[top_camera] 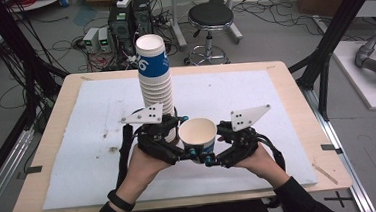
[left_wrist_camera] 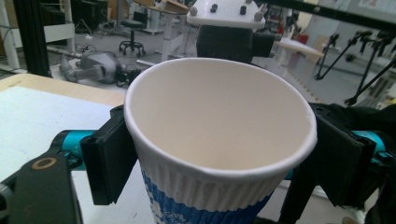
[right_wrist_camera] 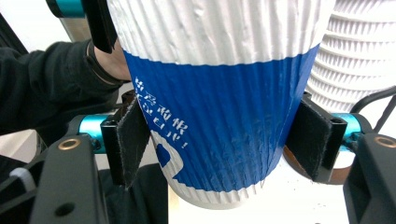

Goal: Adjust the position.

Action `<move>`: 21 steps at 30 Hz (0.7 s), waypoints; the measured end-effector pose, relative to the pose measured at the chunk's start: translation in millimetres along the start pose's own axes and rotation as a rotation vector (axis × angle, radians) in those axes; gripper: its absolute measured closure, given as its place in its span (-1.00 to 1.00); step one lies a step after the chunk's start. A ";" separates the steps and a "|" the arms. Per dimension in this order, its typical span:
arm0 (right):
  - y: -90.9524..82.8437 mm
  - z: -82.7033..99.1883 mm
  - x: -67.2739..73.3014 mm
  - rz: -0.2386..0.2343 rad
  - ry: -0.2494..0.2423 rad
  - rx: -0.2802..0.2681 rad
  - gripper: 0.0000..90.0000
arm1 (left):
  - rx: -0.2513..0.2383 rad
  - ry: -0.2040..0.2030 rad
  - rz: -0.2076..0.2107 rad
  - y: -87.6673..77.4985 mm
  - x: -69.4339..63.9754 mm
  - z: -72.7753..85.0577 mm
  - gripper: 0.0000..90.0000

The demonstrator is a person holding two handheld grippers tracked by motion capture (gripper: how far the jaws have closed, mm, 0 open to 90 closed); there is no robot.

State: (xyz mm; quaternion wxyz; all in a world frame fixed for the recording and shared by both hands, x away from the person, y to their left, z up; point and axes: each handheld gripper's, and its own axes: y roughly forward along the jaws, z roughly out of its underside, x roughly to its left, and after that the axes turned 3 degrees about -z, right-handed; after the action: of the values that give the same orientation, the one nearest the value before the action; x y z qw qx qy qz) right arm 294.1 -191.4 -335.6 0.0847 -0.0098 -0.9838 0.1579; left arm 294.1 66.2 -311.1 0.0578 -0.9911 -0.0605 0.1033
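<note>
A white paper cup (top_camera: pixel 198 131) with a blue band is held upright just above the white mat, near the table's front middle. My left gripper (top_camera: pixel 186 137) is shut on the paper cup (left_wrist_camera: pixel 219 140) just under its rim; the cup is empty inside. My right gripper (top_camera: pixel 215 145) is shut on the cup's (right_wrist_camera: pixel 219 116) blue lower half, one black pad on each side. A tall stack of the same cups (top_camera: pixel 154 76) stands right behind the left gripper. The stack's ribbed white side (right_wrist_camera: pixel 359 51) shows close behind the held cup.
A white foam mat (top_camera: pixel 255 94) covers most of the wooden table (top_camera: pixel 283 69). Beyond the far edge stand a black stool (top_camera: pixel 211 16) and electronics boxes (top_camera: pixel 122 20) among cables. A black frame post (top_camera: pixel 329 41) rises at the right.
</note>
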 end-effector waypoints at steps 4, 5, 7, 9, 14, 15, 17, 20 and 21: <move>0.9 1.0 -0.1 -0.004 0.011 -0.025 -0.37 | -0.028 -0.005 0.002 0.6 0.6 0.5 -0.61; 1.3 1.2 0.0 -0.006 0.013 -0.031 -0.37 | -0.035 -0.009 0.004 1.3 0.6 0.9 -0.61; 1.9 1.3 -0.2 -0.009 0.017 -0.048 -0.37 | -0.028 -0.009 -0.003 3.3 0.8 1.4 -0.61; 2.6 1.4 0.6 -0.014 0.019 -0.056 -0.37 | -0.034 -0.010 0.005 4.0 0.8 2.1 -0.57; 2.5 1.7 0.7 -0.014 0.026 -0.064 -0.38 | -0.037 -0.001 -0.001 3.6 0.4 2.2 -0.52; 3.1 1.8 0.8 -0.010 0.026 -0.064 -0.39 | -0.034 -0.001 0.000 3.6 0.4 2.3 -0.52; 3.3 1.8 0.9 -0.013 0.030 -0.061 -0.41 | -0.031 0.001 -0.002 3.9 0.3 2.7 -0.51; 3.4 1.7 0.7 -0.007 0.046 -0.063 -0.51 | -0.031 0.013 0.000 3.3 0.7 2.7 -0.51; 3.4 1.7 0.7 -0.007 0.046 -0.063 -0.51 | -0.031 0.013 0.000 3.3 0.7 2.7 -0.51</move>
State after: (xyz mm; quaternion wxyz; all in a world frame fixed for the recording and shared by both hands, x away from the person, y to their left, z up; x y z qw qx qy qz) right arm 293.1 -188.6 -338.2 0.1077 -0.0124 -0.9861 0.1262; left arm 294.6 63.3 -314.3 0.0427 -0.9925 -0.0619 0.0960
